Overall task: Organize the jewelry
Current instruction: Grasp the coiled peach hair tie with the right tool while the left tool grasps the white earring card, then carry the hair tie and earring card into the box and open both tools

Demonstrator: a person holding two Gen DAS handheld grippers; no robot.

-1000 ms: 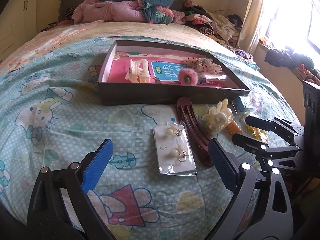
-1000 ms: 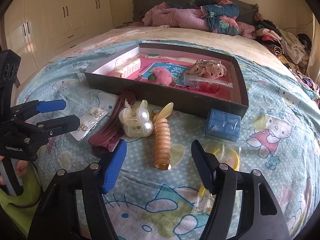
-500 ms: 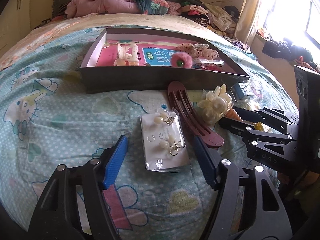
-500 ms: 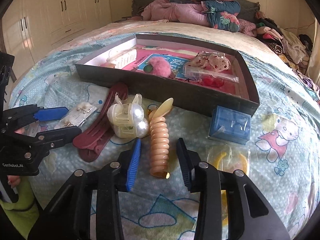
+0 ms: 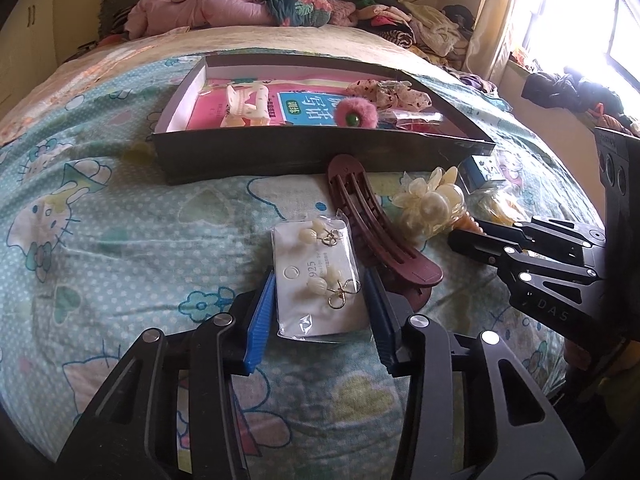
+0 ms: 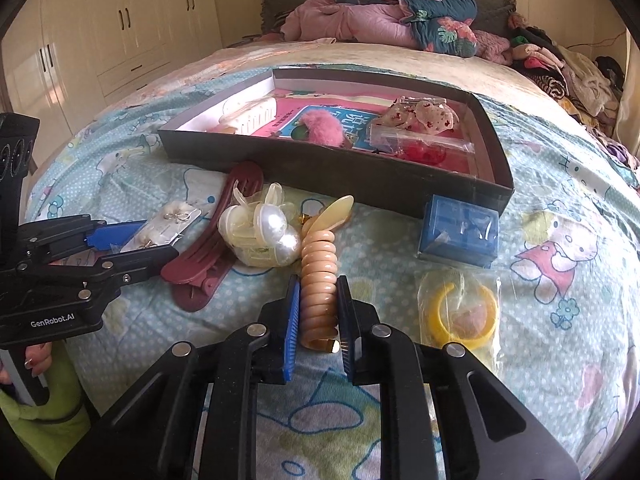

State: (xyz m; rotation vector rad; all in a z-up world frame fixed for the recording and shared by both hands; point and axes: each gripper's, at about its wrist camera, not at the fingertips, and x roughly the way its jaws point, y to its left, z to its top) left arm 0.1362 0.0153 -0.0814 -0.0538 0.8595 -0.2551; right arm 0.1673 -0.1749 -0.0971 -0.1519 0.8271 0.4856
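A dark shallow box (image 5: 280,152) (image 6: 360,176) on the bed holds a white claw clip, a pink pompom and bagged pieces. In front of it lie an earring card in a clear bag (image 5: 316,280) (image 6: 168,228), a maroon hair clip (image 5: 372,228) (image 6: 212,248), a pearl claw clip (image 5: 428,204) (image 6: 260,232) and a peach spiral hair tie (image 6: 318,284). My left gripper (image 5: 320,312) has closed against both side edges of the earring card. My right gripper (image 6: 318,320) has closed against the spiral hair tie's near end.
A blue plastic box (image 6: 458,232) and a bagged yellow bangle (image 6: 460,312) lie to the right on the Hello Kitty sheet. Piled clothes (image 6: 400,20) fill the bed's far end. Wardrobes (image 6: 100,32) stand at the left.
Both grippers moved forward and down and narrowed: the left onto the earring card, the right onto the spiral hair tie.
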